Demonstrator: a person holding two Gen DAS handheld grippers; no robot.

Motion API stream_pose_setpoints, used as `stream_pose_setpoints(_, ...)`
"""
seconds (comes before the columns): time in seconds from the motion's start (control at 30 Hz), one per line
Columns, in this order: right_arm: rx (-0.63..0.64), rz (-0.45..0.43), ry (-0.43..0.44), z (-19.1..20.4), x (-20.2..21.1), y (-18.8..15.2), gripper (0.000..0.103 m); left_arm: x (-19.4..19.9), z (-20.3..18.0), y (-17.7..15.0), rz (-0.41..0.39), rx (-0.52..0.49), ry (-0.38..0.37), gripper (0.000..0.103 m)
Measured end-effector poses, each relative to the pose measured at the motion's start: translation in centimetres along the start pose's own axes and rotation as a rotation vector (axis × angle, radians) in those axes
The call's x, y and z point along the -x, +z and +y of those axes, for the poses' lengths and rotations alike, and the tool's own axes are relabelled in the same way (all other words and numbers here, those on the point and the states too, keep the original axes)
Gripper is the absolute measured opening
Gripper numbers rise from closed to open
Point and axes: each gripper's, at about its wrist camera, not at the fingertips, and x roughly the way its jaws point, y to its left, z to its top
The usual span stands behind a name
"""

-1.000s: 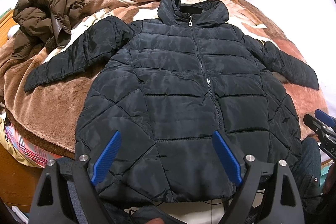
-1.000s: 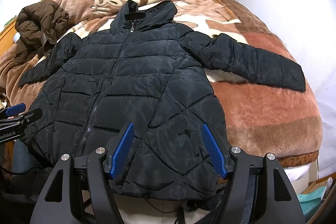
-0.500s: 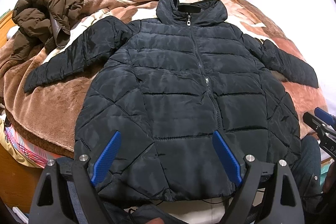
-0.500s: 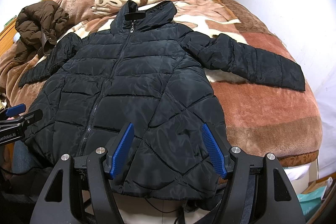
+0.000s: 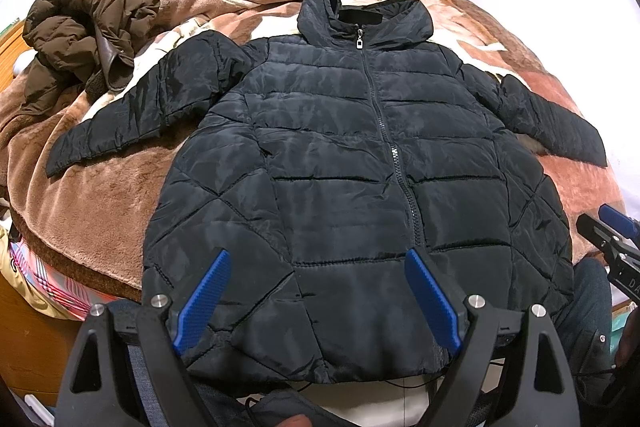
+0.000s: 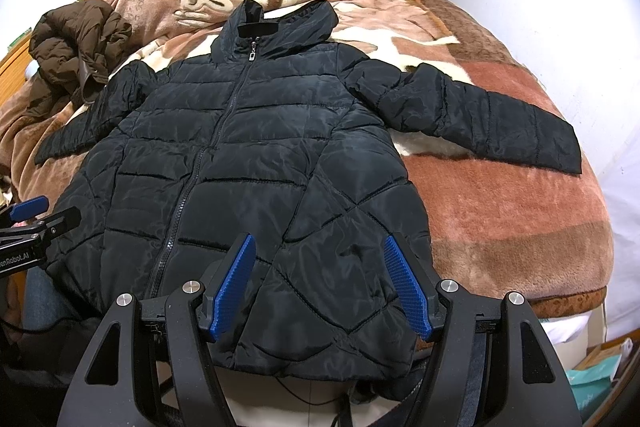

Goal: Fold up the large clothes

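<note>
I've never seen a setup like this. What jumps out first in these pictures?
A big black puffer jacket lies zipped and spread flat across the brown blanket, sleeves out to both sides. Blue-padded fingers of two open grippers frame its hem in the foreground. A crumpled brown coat sits at the bed's far left.

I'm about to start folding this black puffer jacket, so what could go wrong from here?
The black puffer jacket looks slick and puffy, so folds may spring open or slip from an open claw. Its hem overhangs the bed edge, so the jacket could slide off. The brown coat lies near the left sleeve and may snag.
</note>
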Motion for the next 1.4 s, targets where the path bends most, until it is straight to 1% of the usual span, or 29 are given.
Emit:
stream_pose_setpoints(0.4,0.007,0.002,0.017,0.1,-0.5,0.1,0.067,-0.1,0.0,0.3,0.014,0.01,-0.006,0.09)
stream_pose_setpoints(0.77,0.036,-0.008,0.039,0.9,-1.7,2.6,0.067,-1.0,2.6,2.1,-0.007,0.053,0.016,0.09)
stream_pose_setpoints(0.9,0.047,-0.01,0.061,1.4,-2.9,4.0,0.067,-1.9,4.7,3.2,-0.014,0.094,0.024,0.09)
stream_pose_setpoints(1.0,0.058,-0.007,0.07,2.1,-4.1,5.2,0.067,-3.0,6.7,4.0,-0.013,0.133,0.045,0.09)
stream_pose_setpoints(1.07,0.06,0.002,0.083,2.5,-5.0,6.0,0.067,-3.7,8.3,4.5,-0.015,0.163,0.064,0.09)
stream_pose_setpoints(1.17,0.074,0.014,0.099,3.2,-6.5,7.2,0.067,-5.2,11.2,5.5,-0.008,0.222,0.071,0.09)
stream_pose_setpoints(1.23,0.093,0.023,0.11,3.9,-7.6,8.1,0.067,-6.2,13.2,6.1,-0.009,0.253,0.095,0.09)
stream_pose_setpoints(1.33,0.112,0.03,0.12,4.7,-9.3,9.1,0.067,-7.8,16.1,7.2,-0.02,0.281,0.155,0.09)
stream_pose_setpoints(1.4,0.12,0.037,0.127,5.2,-10.4,9.7,0.067,-9.2,18.3,7.8,-0.012,0.314,0.181,0.09)
